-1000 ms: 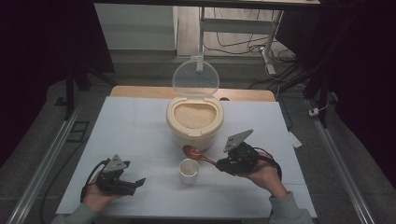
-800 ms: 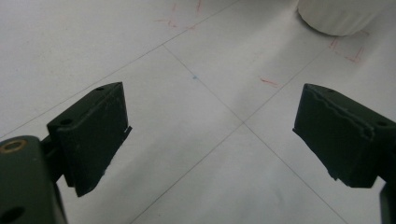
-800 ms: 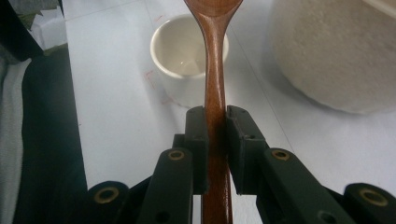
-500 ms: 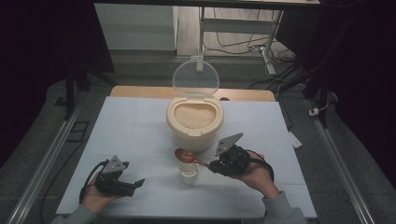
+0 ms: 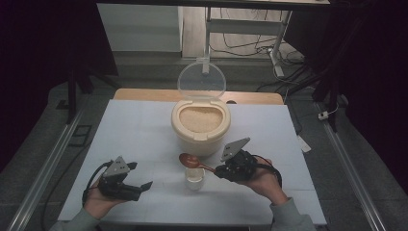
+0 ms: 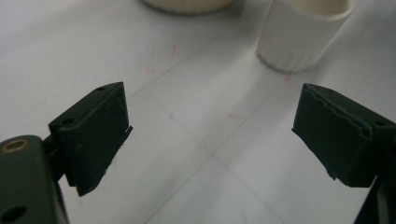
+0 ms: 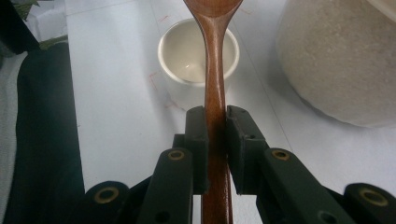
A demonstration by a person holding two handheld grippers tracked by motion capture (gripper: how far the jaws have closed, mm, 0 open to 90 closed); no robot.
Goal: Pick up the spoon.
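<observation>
Right gripper point(image 5: 219, 170) has its jaws clamped on the handle of a wooden spoon point(image 5: 192, 162); in the right gripper view the brown handle runs straight up between the 2 black pads, squeezed on both sides. Spoon bowl sits just above and behind the small white cup point(image 5: 195, 178), lifted off the table. Cup stands on the white table point(image 5: 139, 134), just in front of the beige rice container point(image 5: 200, 126), lid point(image 5: 201, 81) flipped up, rice filling it. Left gripper point(image 5: 140, 186) is held in the left hand at the table's near left, well apart from the cup; jaws stand wide apart, nothing between them, bare table below. Cup shows at the top of the left gripper view
</observation>
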